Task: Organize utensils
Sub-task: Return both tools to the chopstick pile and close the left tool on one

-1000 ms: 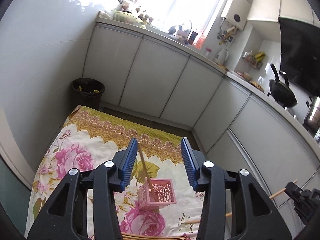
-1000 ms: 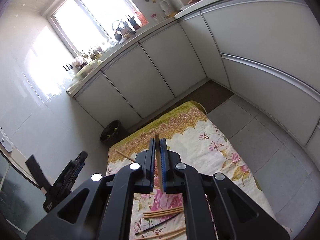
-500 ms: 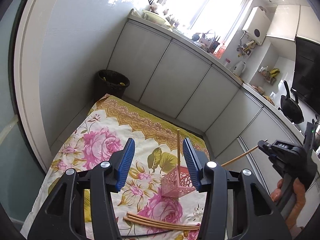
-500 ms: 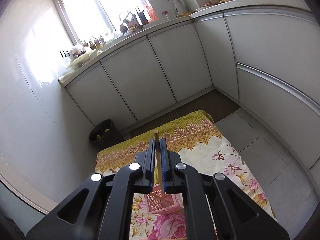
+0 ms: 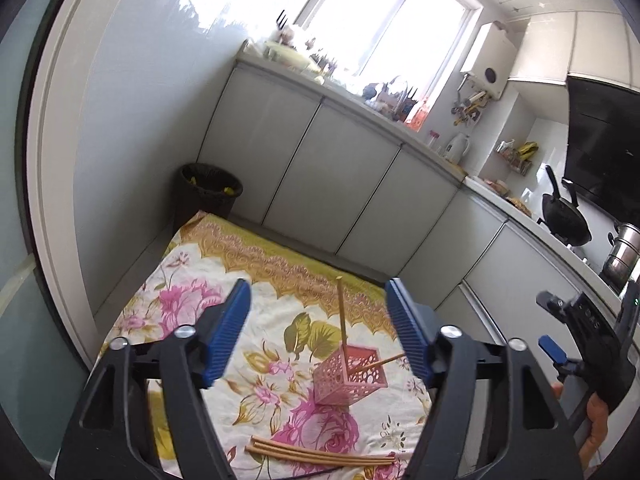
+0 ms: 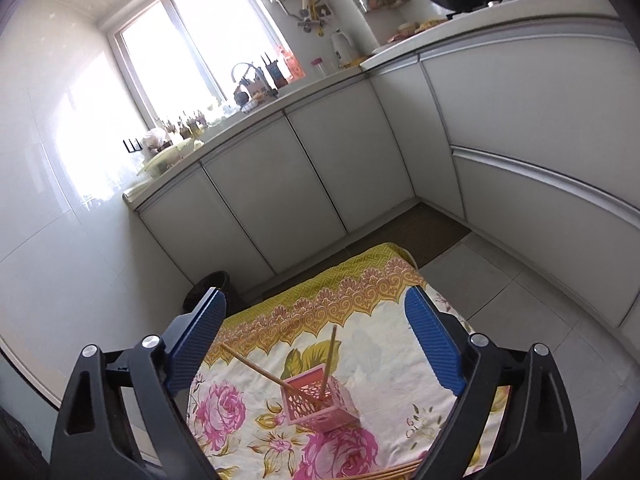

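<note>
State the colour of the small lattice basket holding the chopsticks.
Pink lattice basket, clearest in the right wrist view.

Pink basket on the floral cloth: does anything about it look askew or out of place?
Yes. The pink basket sits tipped on the floral cloth, not flat. Its two chopsticks splay apart, one nearly upright, the other leaning far over the rim. More chopsticks lie loose nearby.

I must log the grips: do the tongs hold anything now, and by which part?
Nothing is held. The left tongs and right tongs have just opened and are empty; two chopsticks stand in the pink basket.
</note>
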Motion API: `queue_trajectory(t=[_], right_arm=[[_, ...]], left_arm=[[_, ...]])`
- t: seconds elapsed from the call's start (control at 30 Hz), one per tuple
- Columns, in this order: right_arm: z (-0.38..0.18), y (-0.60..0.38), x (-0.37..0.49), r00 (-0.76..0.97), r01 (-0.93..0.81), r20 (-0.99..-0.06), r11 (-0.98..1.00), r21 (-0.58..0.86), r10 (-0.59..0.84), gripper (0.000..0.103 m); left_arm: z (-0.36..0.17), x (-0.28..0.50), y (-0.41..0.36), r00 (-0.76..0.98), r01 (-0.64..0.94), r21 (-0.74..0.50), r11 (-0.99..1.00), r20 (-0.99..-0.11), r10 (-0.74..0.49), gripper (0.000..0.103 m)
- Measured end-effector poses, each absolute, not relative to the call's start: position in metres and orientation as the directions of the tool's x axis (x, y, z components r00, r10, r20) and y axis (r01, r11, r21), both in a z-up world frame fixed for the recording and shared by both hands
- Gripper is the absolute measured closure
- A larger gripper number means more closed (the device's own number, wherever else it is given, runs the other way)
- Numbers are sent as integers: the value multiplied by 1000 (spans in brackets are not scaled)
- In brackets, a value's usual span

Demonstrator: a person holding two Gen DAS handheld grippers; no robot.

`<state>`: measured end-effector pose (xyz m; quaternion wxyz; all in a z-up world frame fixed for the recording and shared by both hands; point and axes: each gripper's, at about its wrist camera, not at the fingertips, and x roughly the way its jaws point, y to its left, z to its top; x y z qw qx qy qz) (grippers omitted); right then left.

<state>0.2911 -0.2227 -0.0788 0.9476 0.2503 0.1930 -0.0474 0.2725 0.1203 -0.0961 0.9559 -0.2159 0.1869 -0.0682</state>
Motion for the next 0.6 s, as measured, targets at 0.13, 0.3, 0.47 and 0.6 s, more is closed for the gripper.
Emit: queue_trajectory(t=[0.13, 0.3, 0.47, 0.6], right_arm=[[-117, -238, 210, 899, 210, -437, 848, 487, 29, 6], [-222, -260, 144, 737, 368, -666, 758, 539, 115, 6], [-270, -275, 125, 665, 450, -734, 709, 542, 139, 6], [-275, -266, 129, 652, 416, -741, 739, 529, 163, 6]], left_arm=[[-78, 253, 99, 923, 233, -366, 901, -208, -323, 7], [-91, 264, 62, 779, 394, -349, 850, -365, -510, 7], [-119, 262, 9, 667, 490, -141, 860, -575, -474, 7], [-155, 265, -27, 512, 585, -64, 809, -744, -429, 7]])
